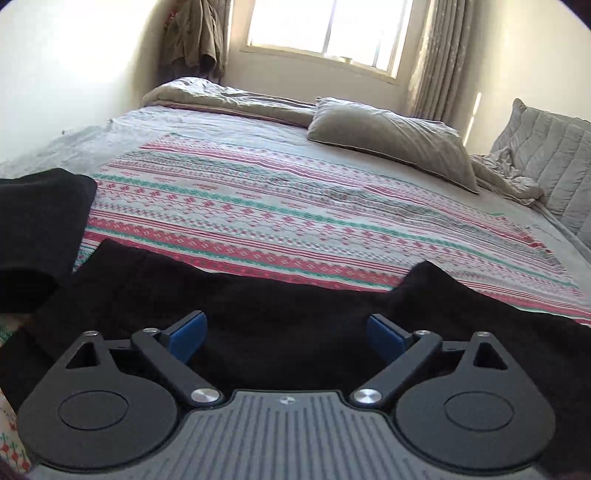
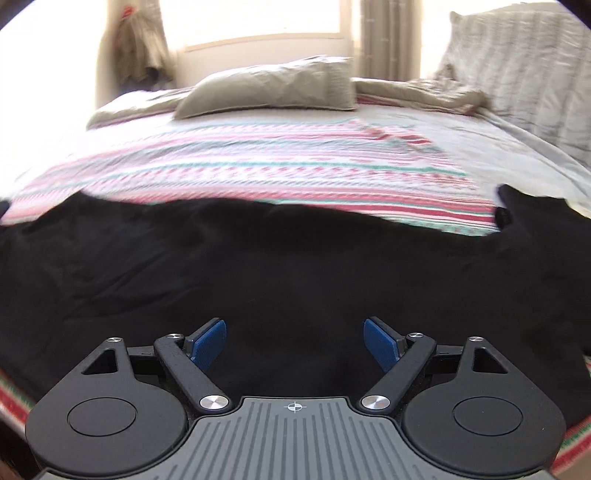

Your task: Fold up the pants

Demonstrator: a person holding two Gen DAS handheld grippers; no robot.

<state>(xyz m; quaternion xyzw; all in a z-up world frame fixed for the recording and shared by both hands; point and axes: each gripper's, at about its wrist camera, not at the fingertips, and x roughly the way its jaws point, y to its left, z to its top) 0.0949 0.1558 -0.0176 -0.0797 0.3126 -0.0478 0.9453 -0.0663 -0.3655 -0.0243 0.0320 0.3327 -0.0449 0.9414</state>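
- Two grippers over black pants (image 1: pixel 280 325) spread along the near edge of the bed (image 1: pixel 258 192); both point down at the cloth, likely lined up for a next pinch.
- Left gripper (image 1: pixel 286 334): jaws wide, blue pads (image 1: pixel 186 338) clear, nothing between them, only dark cloth below.
- Right gripper (image 2: pixel 294 341): jaws wide too, a bit narrower than left, nothing gripped; pads (image 2: pixel 208 343) hang above the pants (image 2: pixel 277 277), contact cannot be told.
- Pants lie flat across the striped blanket (image 1: pixel 303 221), far edge running side to side; looks laid out for a fold, how many folds are done is unclear.
- Pillow (image 1: pixel 391 144) and rumpled duvet (image 1: pixel 221 96) sit well back near the window (image 1: pixel 328 29), so the working patch is free.
- Left view only: a raised black lump (image 1: pixel 40 229) at far left, maybe a leg end or another dark item, cannot tell; also a peak (image 1: pixel 428 273) in the pants' far edge at right.
- Right view only: wider run of the cloth, plus a dark corner (image 2: pixel 524 214) sticking up at right edge; this view is blurred, detail is soft.
- Neither view shows the other gripper or the person's hands.
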